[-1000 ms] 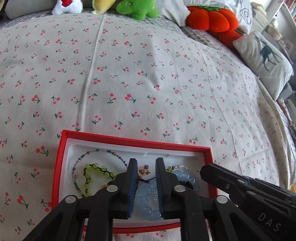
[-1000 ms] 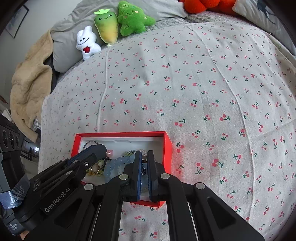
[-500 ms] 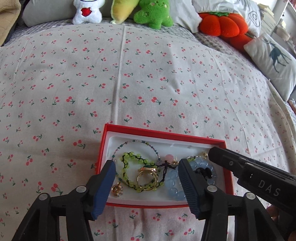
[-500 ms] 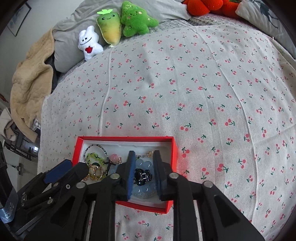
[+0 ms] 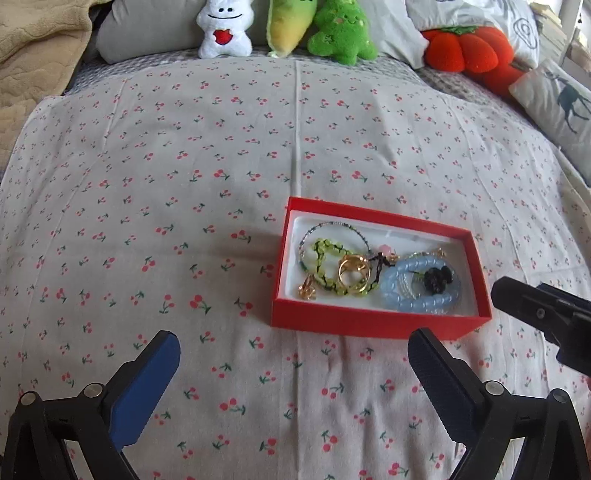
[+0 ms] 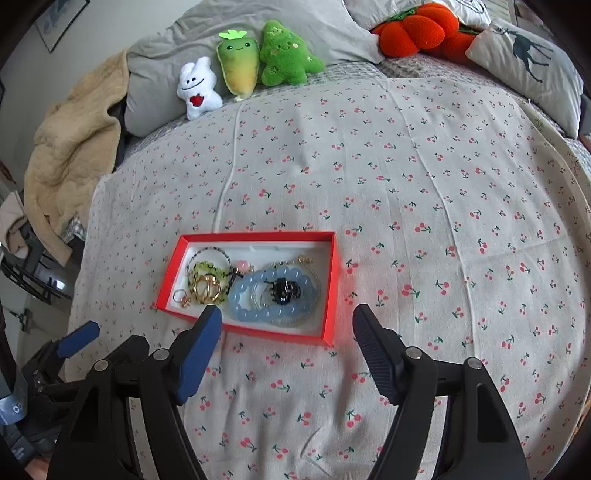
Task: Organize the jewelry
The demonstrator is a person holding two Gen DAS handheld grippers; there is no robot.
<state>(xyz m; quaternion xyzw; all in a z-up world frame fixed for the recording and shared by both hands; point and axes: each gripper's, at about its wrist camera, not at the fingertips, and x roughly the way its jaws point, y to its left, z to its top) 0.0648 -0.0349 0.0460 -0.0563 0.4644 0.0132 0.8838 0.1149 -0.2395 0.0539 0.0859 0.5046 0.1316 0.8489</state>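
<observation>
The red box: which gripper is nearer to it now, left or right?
Right. The right gripper is open at the red box's near wall, one fingertip overlapping it. The left gripper, also open, sits back on the box's left side, apart.

A big bed (image 6: 406,192) fills the room, covered by a white sheet with little red cherries. Gray pillows (image 6: 177,74) lie along its far edge. A tan blanket (image 6: 70,147) hangs off the far left corner. A framed picture (image 6: 61,22) hangs on the pale wall. Daylight is bright.
</observation>
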